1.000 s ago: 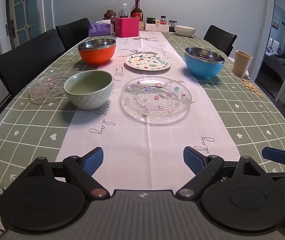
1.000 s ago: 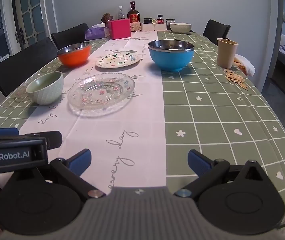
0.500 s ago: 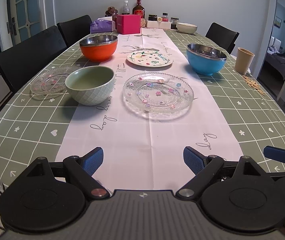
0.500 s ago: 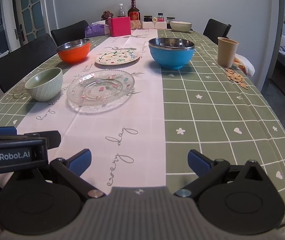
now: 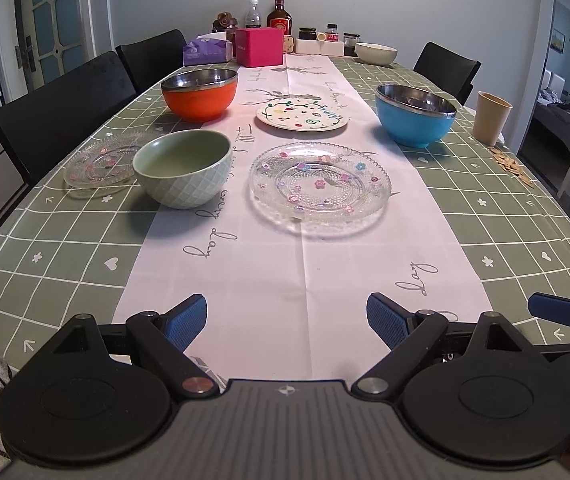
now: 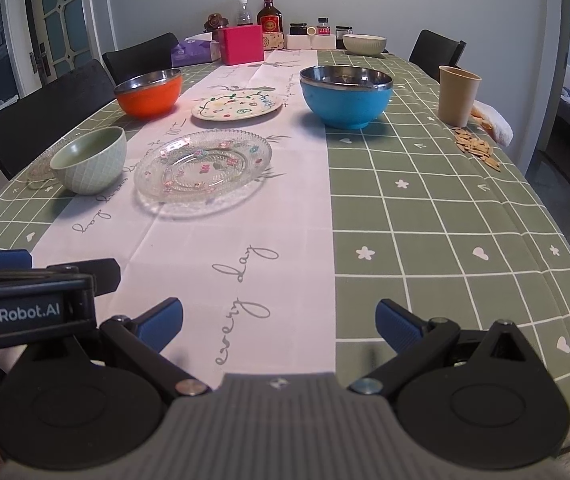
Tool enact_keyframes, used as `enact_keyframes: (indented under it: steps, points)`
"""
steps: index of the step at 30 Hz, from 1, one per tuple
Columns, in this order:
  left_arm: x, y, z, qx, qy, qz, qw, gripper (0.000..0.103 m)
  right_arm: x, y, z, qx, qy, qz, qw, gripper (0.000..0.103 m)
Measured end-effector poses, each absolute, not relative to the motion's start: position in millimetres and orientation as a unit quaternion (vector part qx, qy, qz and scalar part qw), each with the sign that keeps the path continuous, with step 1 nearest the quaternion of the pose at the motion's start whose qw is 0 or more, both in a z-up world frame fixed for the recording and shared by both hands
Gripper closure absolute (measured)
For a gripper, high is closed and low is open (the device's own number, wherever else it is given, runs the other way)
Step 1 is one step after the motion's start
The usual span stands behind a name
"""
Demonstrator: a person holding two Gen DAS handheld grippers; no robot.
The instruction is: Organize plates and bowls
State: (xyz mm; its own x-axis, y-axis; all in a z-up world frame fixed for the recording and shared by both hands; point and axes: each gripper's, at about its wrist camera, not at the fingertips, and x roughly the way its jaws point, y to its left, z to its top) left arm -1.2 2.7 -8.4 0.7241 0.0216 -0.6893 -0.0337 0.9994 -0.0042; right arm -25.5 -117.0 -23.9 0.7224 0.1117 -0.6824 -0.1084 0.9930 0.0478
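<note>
A large clear glass plate (image 5: 320, 184) (image 6: 203, 169) with flower dots lies on the white runner. Left of it stands a pale green bowl (image 5: 183, 172) (image 6: 89, 164), and a smaller glass plate (image 5: 101, 160) lies beyond that bowl. Farther back are an orange bowl (image 5: 200, 93) (image 6: 149, 91), a white painted plate (image 5: 301, 113) (image 6: 237, 106) and a blue bowl (image 5: 415, 119) (image 6: 345, 95). My left gripper (image 5: 287, 322) and right gripper (image 6: 279, 322) both hang open and empty over the near table edge, well short of the dishes.
A tan paper cup (image 6: 457, 94) and scattered seeds (image 6: 475, 146) sit at the right. A pink box (image 5: 260, 46), tissues, bottles, jars and a white bowl (image 5: 376, 53) crowd the far end. Black chairs (image 5: 65, 108) line the left side, one stands at the far right.
Both cameras have tilted or dropped a little, so the dishes sit slightly lower in view. Nothing on the table has moved, and both grippers stay open.
</note>
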Motion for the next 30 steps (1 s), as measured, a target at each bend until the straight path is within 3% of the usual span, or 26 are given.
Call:
enact_keyframes:
  steps: [30]
  points:
    - [0.0,2.9,-10.7,-0.011,0.376,0.015,0.927,0.0,-25.3,-117.8,-24.2,0.002,0.373,0.059,0.926,0.003]
